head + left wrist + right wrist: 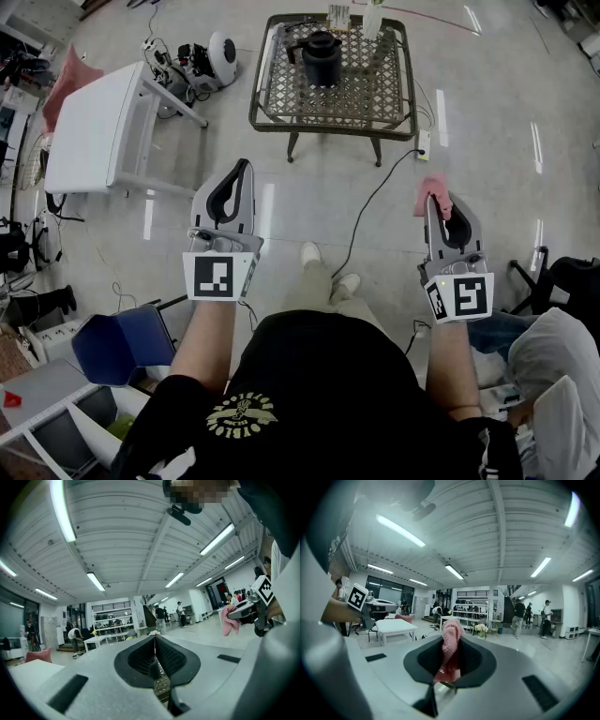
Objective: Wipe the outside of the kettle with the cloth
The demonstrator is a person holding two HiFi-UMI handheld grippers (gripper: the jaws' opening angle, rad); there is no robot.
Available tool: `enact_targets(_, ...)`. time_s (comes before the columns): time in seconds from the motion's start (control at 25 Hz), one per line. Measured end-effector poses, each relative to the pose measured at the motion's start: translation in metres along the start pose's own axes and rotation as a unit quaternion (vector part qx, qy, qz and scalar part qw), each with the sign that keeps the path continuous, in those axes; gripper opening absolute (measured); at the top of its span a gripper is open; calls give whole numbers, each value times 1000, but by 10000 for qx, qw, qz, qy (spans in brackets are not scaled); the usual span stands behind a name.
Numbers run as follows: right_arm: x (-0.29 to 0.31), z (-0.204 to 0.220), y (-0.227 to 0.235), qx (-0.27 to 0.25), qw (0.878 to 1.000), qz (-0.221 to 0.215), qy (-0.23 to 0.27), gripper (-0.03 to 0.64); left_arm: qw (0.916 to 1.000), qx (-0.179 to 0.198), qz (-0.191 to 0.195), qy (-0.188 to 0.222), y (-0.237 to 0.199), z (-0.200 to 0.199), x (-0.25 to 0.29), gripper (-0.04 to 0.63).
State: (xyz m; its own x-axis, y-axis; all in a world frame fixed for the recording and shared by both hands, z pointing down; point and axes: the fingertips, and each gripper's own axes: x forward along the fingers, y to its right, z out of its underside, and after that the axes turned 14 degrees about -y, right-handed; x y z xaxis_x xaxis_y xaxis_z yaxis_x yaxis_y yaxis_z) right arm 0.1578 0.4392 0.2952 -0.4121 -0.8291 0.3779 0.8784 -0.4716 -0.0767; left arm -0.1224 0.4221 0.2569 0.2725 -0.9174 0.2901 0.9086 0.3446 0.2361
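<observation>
A black kettle [321, 56] stands on a wicker-topped metal table [272, 98] far ahead of me in the head view. My right gripper [433, 199] is held out over the floor, shut on a pink cloth [433, 192] that sticks out past its tips; the right gripper view shows the cloth [451, 644] pinched between the jaws. My left gripper [246, 166] is level with it to the left, its jaws together with nothing between them. In the left gripper view the right gripper [248, 611] and its cloth [229, 620] appear at the right edge. Both grippers are well short of the kettle.
A white table [89, 127] with a pink cushion [66, 75] stands at the left. A black cable [370, 202] runs across the floor from a socket [423, 142] by the wicker table. A blue chair [117, 342] is at my lower left. People stand in the distance.
</observation>
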Motion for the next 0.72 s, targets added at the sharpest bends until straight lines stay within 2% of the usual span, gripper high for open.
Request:
enact_targets(0.12,25,-9,0,11,10000,3,63,54,9999,-134,42,70,-13,0,20,11)
enact_targets(0.4,70,-29,-1,24,9999,130,11,54,9997,-146,197,97,-55,5,63,11)
enact_targets(0.72,93,-65,-7,-40,9992,374,152,54,9982,-152,533,229,-83,7,92,11)
